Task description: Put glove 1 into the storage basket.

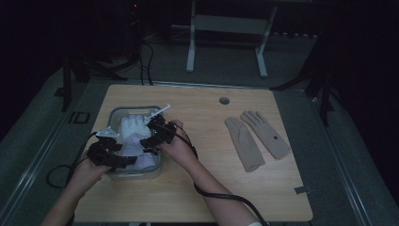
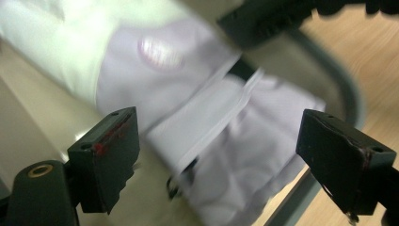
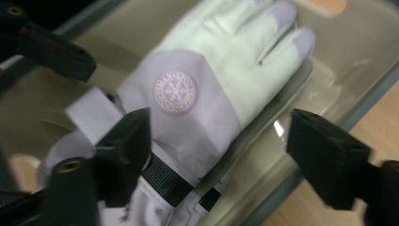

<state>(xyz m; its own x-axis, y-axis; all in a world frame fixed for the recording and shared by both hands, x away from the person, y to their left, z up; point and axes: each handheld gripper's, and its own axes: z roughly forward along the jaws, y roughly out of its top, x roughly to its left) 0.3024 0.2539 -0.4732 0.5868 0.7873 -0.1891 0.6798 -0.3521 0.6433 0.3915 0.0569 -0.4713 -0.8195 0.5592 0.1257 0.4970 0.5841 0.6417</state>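
Note:
A white and lavender ski glove [image 1: 133,131] lies in a clear plastic bin [image 1: 116,113] on the left of the wooden table. The glove [image 3: 211,80] has a round pink logo patch and a black strap at the cuff. My left gripper [image 1: 123,159] is open over the bin's near end, its jaws spread either side of the lavender cuff [image 2: 226,155]. My right gripper [image 1: 151,139] is open at the bin's right side, with its jaws [image 3: 226,150] straddling the glove's wrist. Neither one has closed on the cloth. The left gripper's jaw [image 3: 51,47] shows beyond the glove.
Two beige gloves [image 1: 244,141] [image 1: 269,134] lie flat on the right half of the table. A round cable hole [image 1: 224,100] sits near the far edge. Cables trail from both grippers off the near side. A white desk frame [image 1: 226,28] stands behind the table.

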